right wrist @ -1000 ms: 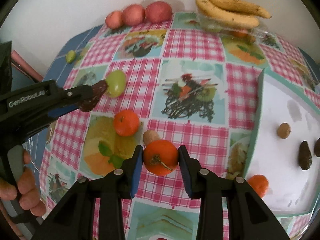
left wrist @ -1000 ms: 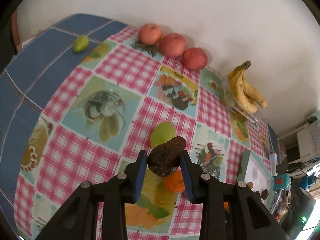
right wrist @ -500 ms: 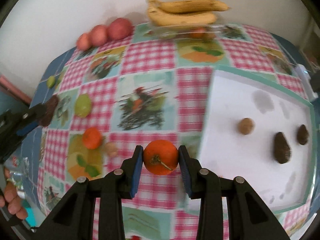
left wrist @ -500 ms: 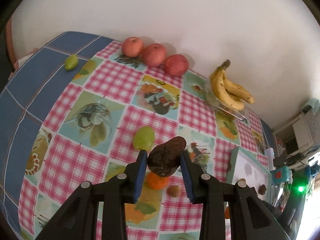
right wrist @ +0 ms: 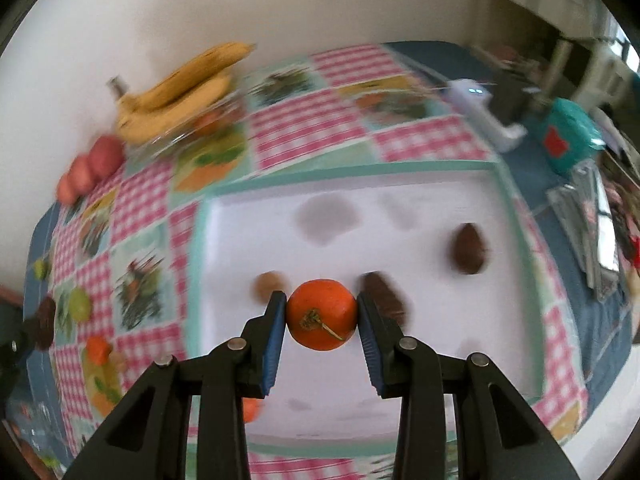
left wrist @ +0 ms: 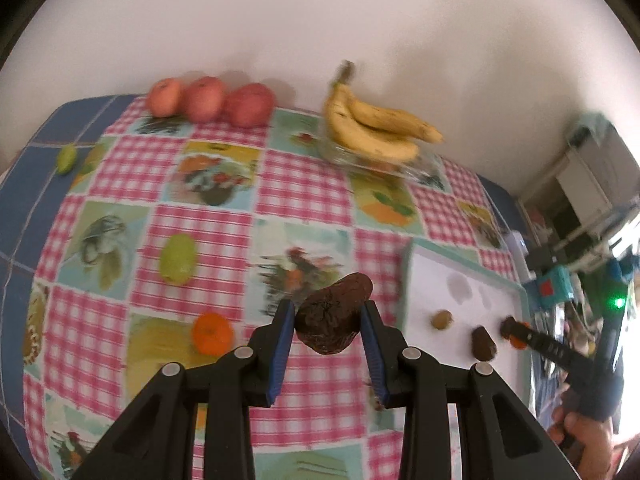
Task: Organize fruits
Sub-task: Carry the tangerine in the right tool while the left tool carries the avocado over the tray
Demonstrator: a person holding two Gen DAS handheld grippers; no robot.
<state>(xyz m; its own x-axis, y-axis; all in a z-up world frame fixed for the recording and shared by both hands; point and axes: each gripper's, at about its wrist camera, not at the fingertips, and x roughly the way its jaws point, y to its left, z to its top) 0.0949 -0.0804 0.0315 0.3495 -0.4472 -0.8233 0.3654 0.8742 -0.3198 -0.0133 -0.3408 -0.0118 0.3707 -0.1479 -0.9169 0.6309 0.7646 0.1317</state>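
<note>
Tangerine [right wrist: 321, 314] clamped between right gripper [right wrist: 321, 316] jaws.

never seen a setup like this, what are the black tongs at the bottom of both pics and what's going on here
No robot here: a person holds a two-finger gripper in each hand, and a fisheye camera on each looks forward along its fingers. The left camera shows the left gripper shut on a dark wrinkled fruit; the right camera shows the right gripper shut on a tangerine above a white tray. The tray already holds two dark fruits and a small brown one. On the checked tablecloth lie three apples, bananas on a clear dish, a green fruit and another tangerine.
</note>
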